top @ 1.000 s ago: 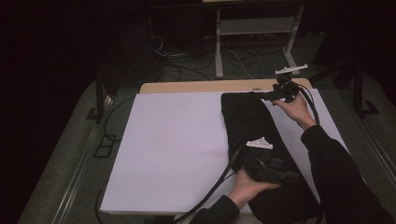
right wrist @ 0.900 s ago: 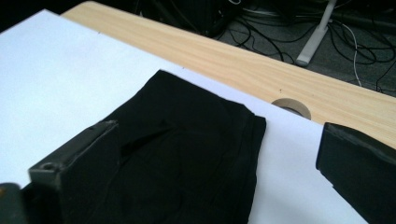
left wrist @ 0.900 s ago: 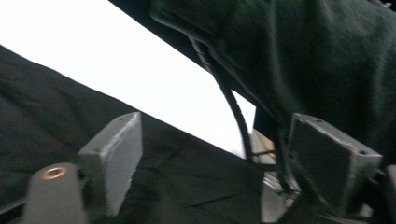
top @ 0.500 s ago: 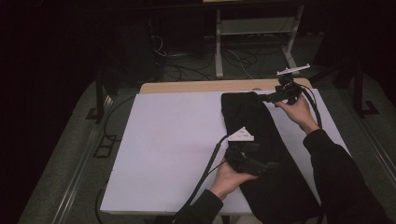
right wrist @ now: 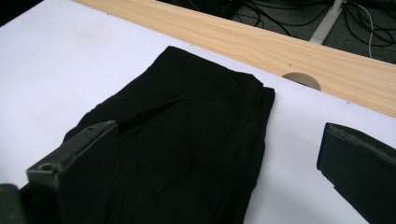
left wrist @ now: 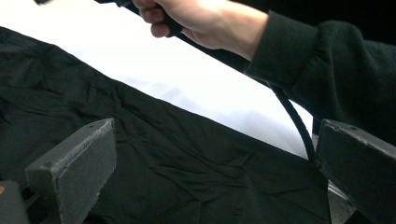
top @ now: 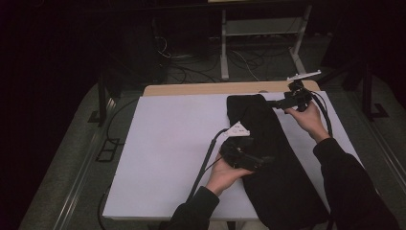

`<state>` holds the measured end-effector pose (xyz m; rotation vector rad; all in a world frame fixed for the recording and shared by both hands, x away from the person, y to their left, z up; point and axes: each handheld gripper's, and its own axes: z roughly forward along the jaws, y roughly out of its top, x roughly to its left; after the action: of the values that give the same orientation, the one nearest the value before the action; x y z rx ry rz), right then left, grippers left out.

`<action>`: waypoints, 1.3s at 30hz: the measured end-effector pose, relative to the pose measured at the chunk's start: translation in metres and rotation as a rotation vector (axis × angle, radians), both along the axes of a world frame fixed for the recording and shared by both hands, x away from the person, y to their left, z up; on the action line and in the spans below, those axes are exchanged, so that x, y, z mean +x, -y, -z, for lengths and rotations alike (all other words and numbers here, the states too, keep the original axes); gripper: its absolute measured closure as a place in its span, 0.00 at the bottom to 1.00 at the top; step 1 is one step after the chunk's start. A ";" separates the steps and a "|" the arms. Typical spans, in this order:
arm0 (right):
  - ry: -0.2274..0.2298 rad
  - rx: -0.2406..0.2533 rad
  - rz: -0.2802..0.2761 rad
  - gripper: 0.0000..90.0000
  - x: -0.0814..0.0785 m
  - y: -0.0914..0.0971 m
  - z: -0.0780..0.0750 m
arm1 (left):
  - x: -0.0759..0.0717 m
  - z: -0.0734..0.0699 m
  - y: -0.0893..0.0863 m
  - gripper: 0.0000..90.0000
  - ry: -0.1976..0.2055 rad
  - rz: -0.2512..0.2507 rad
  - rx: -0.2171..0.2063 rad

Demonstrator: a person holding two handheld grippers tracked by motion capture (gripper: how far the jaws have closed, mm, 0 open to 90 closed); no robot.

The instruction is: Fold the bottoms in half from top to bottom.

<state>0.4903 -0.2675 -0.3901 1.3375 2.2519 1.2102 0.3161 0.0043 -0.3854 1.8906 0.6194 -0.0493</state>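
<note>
Room: pretty dark all around, cables on the floor (top: 191, 67) behind the table and a white metal stand (top: 261, 33) back there.
Table: wooden table (top: 201, 89) with a big white sheet (top: 167, 143) covering most of the top; a strip of bare wood shows along the far edge, with a round cable hole (right wrist: 301, 79) in it.
Cloth: black garment (top: 268, 158), kinda wrinkly, lying lengthwise on the right half of the sheet, running from near the far edge down to the near edge. Its far end looks folded, edges stacked.
Left gripper: left gripper (top: 261, 160) is held low over the left edge of the cloth about midway down, pointing right across it. In the left gripper view the jaws stand wide apart with nothing between them, just black fabric below.
Right gripper: right gripper (top: 274, 103) is up at the far right corner of the cloth, pointing left toward the folded end. Jaws wide here too, nothing pinched; in the right gripper view the left jaw is over the fabric and the right jaw over bare white sheet.
Hands: left hand (top: 225, 175) and right hand (top: 309, 120), both in dark sleeves.
</note>
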 end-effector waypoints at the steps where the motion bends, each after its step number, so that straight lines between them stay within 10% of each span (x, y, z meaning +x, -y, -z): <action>1: 0.000 0.005 0.000 0.00 -0.001 0.001 0.000 | 0.001 -0.001 -0.001 0.00 0.004 -0.003 0.003; 39: -0.020 0.044 -0.047 0.00 -0.015 -0.001 0.013 | 0.060 -0.041 -0.032 0.00 0.073 -0.141 0.068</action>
<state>0.4755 -0.2661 -0.4035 1.3250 2.2960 1.2746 0.3761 0.0360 -0.3446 1.9007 0.7100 0.1330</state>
